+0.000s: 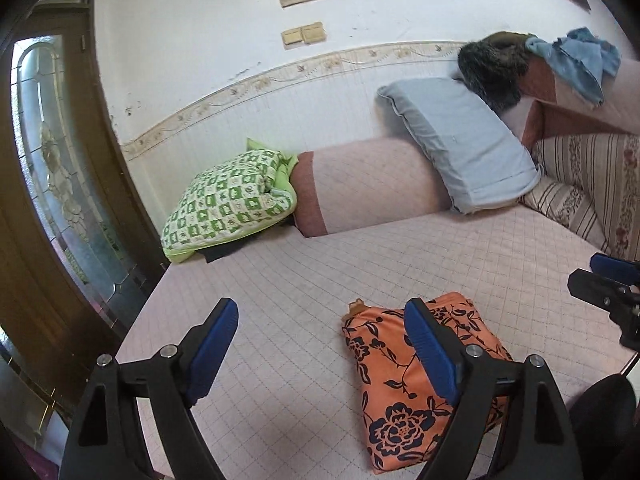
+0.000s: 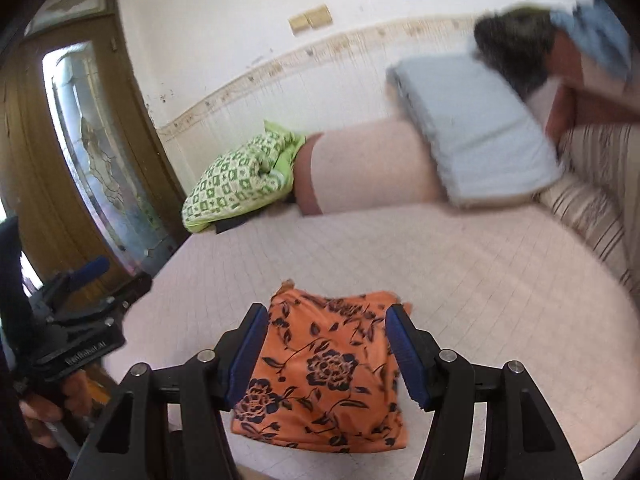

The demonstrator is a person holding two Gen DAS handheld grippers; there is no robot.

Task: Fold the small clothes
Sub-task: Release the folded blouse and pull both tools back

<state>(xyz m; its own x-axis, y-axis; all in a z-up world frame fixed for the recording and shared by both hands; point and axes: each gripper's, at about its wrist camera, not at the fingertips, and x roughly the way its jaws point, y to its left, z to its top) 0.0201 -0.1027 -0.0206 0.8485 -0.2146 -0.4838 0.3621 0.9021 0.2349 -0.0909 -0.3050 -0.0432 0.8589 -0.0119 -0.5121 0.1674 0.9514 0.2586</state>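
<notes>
Currently we list: folded orange floral garment [image 2: 320, 372] lying flat on pink quilted bed [image 1: 320, 272]; left gripper [image 1: 320, 344] and right gripper [image 2: 328, 352], both spread wide above it, gripping nothing.

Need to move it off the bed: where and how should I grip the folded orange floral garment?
Pinch the near folded edge of the orange floral garment, low from the near side. It lies flat, several layers thick; that edge is nearest the open right tool.
</notes>
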